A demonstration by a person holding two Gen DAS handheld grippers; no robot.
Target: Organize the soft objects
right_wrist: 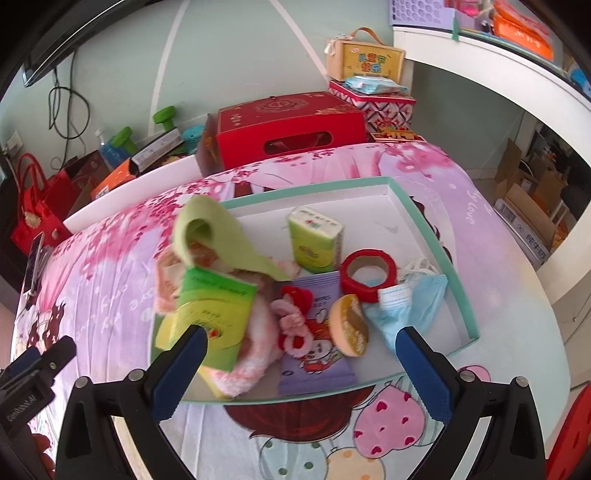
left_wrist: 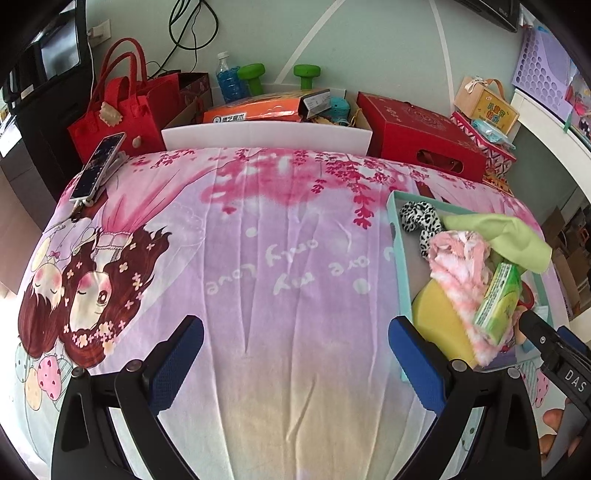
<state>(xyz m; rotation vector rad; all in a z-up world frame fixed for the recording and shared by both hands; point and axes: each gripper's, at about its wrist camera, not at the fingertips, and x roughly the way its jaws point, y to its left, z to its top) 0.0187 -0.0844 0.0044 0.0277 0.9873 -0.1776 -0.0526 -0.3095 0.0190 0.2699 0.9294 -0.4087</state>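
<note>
Bedspread (left_wrist: 280,258) bare at center | tray (right_wrist: 458,258) at right edge | both tools (left_wrist: 295,365) (right_wrist: 301,369) spread apart, unloaded

The wall (left_wrist: 369,44) is pale green, with white curved lines across it. A wall socket (left_wrist: 99,31) sits at its left, black cables (left_wrist: 192,26) hanging beside it. The table is covered by a pink and lilac cartoon-print cloth (left_wrist: 280,266). A white board (left_wrist: 266,136) stands along the table's far edge. A white shelf (right_wrist: 491,77) runs along the right wall; cardboard boxes (right_wrist: 528,206) lie below it. Daylight falls from the right.
</note>
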